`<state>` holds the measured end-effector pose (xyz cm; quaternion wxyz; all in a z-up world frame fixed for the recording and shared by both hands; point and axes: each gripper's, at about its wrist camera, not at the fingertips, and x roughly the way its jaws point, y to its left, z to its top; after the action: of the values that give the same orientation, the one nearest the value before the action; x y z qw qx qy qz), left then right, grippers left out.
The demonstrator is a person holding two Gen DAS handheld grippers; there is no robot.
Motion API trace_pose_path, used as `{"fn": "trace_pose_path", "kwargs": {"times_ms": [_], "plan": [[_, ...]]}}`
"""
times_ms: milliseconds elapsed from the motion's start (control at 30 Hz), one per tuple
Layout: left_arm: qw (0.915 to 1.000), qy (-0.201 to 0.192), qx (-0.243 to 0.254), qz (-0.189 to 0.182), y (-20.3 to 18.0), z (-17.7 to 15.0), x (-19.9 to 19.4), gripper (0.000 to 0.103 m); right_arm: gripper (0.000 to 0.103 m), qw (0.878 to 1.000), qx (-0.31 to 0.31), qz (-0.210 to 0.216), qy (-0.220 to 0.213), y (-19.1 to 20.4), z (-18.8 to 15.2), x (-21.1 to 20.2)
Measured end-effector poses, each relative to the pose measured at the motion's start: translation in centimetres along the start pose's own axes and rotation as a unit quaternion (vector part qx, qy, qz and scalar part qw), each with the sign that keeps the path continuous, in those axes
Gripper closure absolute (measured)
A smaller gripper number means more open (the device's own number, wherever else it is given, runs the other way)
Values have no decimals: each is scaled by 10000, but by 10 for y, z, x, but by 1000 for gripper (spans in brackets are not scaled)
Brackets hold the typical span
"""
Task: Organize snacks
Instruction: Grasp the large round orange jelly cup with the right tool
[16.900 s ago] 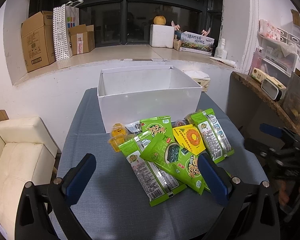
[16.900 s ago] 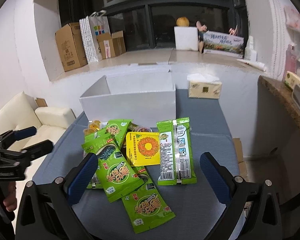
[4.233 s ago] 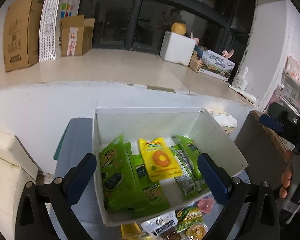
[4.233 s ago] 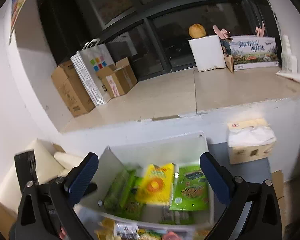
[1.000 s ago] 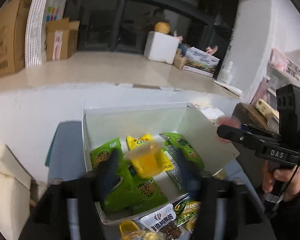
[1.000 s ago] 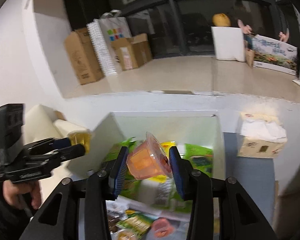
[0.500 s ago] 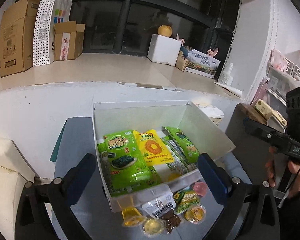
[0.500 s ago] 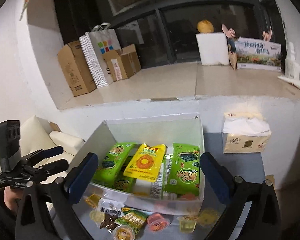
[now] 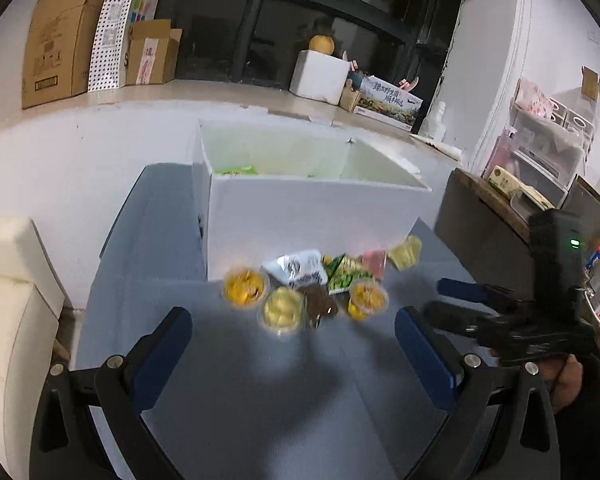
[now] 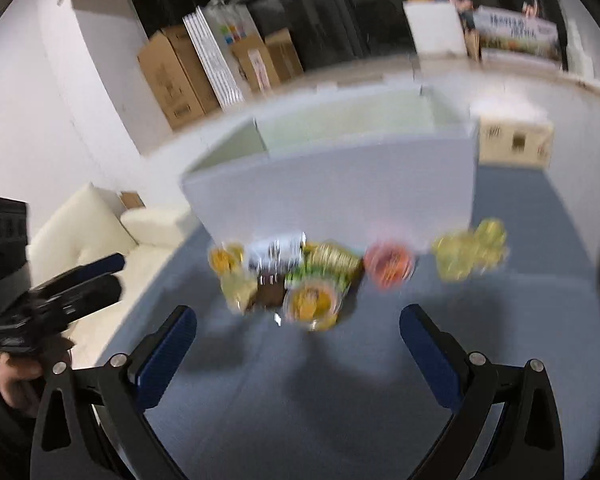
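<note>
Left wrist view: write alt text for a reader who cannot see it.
An open left gripper hovers over a blue-grey table, facing small jelly cups and snack packets clustered in front of a white box. The right gripper reaches in from the right.

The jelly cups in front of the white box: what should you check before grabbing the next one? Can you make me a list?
1. Left gripper empty with jaws apart: ok.
2. Right gripper empty with jaws apart: ok.
3. Jelly cups left on the table: ok, orange jelly cup and pale yellow jelly cup sit nearest the left gripper.
4. Small packets touching those cups: not ok, they crowd together.
5. White box open on top: ok.
6. Room left inside the box: cannot tell, its front wall hides the inside.
</note>
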<state>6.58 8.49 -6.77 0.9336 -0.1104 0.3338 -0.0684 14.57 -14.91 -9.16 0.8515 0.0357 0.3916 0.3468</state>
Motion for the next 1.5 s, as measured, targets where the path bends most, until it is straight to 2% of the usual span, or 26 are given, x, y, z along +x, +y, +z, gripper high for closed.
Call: {"fn": "trace_pose_path", "kwargs": {"times_ms": [233, 333, 367, 400, 433, 467, 567, 700, 833, 1000, 1200, 1233, 1267, 1333, 1500], "plan": [[9996, 169, -232, 17, 13, -10, 8, 0, 0, 9989, -106, -132, 435, 3, 3, 53], [9993, 210, -293, 21, 17, -11, 14, 0, 0, 9982, -154, -52, 582, 3, 6, 71], [9992, 218, -340, 36, 19, -12, 15, 0, 10, 9980, -141, -29, 616, 2, 5, 75], [9988, 219, -431, 84, 23, -12, 17, 0, 40, 9979, -119, 33, 635, 1, 5, 77], [9981, 229, -557, 120, 27, -13, 19, 0, 57, 9977, -164, -14, 660, 1, 4, 79], [9973, 248, -679, 103, 31, -12, 22, 0, 55, 9972, -232, -134, 697, 0, 3, 82], [9962, 297, -800, 182, 37, -10, 30, 0, 55, 9980, -157, -14, 609, -1, 3, 73], [9956, 398, -847, 54, 39, -2, 50, 0, 55, 9992, -168, 40, 367, -1, 2, 50], [9951, 532, -822, 153, 34, 12, 79, 0, 55, 9999, -135, 64, 75, -2, -1, 17], [9890, 545, -1354, 225, 45, 22, 105, 1, 55, 9997, -132, 67, -202, -2, -7, -19], [9842, 538, -1655, 310, 52, 21, 115, 4, 55, 9996, -89, 105, -254, -4, -10, -21], [9836, 526, -1703, 287, 53, 20, 116, 11, 55, 9996, -91, 114, -253, -2, -11, -19], [9831, 539, -1728, 281, 54, 19, 118, 29, 55, 9996, -95, 117, -250, -3, -11, -18], [9817, 615, -1782, 259, 58, 15, 124, 52, 55, 9996, -92, 120, -229, -1, -10, -15], [9810, 445, -1886, 65, 61, 10, 121, 54, 55, 9997, -65, 113, -229, -2, -11, -15]]}}
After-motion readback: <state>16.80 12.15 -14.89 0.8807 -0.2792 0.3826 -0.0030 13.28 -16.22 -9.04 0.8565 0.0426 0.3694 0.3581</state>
